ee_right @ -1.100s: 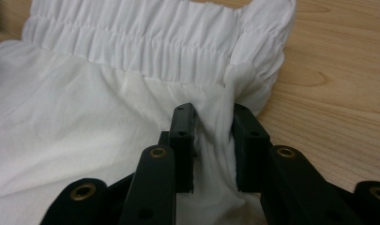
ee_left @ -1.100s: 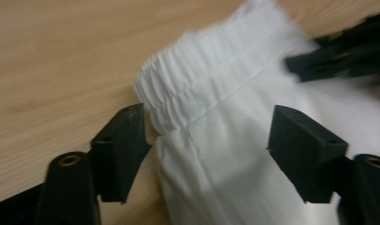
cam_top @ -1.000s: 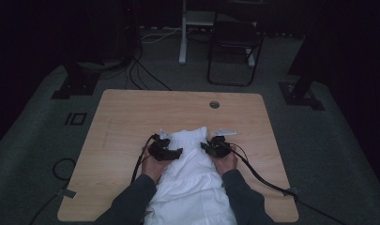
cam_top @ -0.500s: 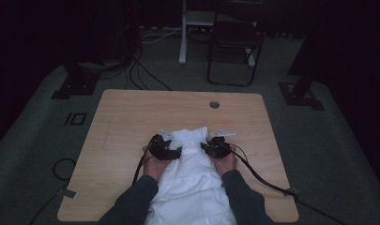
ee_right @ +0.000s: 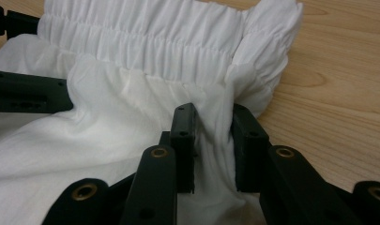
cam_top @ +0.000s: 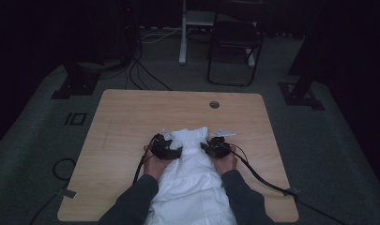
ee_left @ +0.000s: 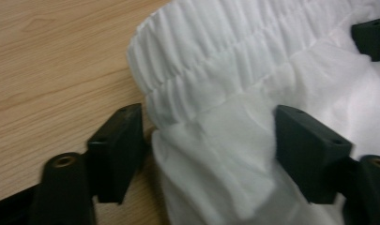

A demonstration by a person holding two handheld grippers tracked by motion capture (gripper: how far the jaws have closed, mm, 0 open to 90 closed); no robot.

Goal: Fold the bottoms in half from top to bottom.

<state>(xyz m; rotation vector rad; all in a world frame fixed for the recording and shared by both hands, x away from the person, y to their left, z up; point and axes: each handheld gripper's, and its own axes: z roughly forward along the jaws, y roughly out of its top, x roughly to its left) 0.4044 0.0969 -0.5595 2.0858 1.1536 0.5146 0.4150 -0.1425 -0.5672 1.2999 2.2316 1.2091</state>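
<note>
On the near half of the table (cam_top: 131, 117), midway between its left and right edges, lies a white garment (cam_top: 192, 183); its gathered elastic band points toward the far edge and its lower part hangs over the near edge between the person's forearms. The left gripper (cam_top: 171, 149) sits at the garment's left side just below the band. In the left gripper view its fingers (ee_left: 117, 150) stand wide apart and have just been closing, with a fold of the cloth (ee_left: 216, 154) between them; the left finger touches the cloth's edge, yet the cloth is not pinched. The right gripper (cam_top: 210, 147) sits at the garment's right side. In the right gripper view its fingers (ee_right: 184, 140) are clamped on a narrow pleat of the white cloth (ee_right: 145, 103) just below the band, near the garment's right corner, with bare wood beside it.
</note>
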